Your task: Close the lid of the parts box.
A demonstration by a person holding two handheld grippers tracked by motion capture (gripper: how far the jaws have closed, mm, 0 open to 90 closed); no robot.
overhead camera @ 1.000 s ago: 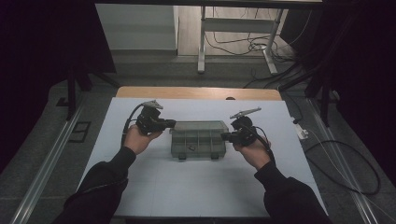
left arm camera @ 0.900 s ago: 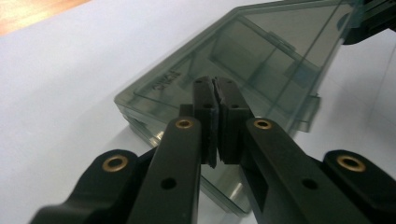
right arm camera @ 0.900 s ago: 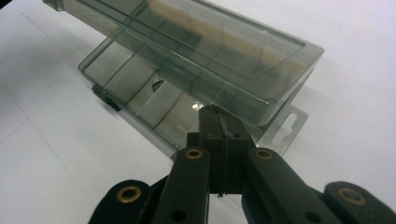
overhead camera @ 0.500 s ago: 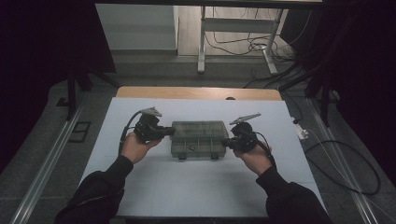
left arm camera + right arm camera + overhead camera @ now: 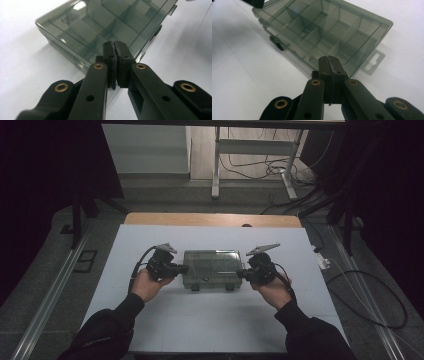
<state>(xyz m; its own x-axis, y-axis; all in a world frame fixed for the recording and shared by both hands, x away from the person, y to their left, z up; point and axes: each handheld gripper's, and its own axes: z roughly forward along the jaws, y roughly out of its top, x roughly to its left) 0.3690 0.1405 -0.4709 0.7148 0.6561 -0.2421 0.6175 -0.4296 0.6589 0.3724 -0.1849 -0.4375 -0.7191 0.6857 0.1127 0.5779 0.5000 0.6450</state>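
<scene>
Against the left end of the plastic box (image 5: 212,269), the closed, empty left gripper (image 5: 183,268) had edged in, mirroring the closed right gripper (image 5: 241,273), seemingly ready to squeeze and shift it.

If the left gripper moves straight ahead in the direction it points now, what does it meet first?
Most likely the smoky transparent plastic compartment box. The left gripper, jaws shut, points at the box's near end wall; whether it already touches is unclear.

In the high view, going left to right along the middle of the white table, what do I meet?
Left gripper → smoky clear compartment box → right gripper, all on the white table.
</scene>
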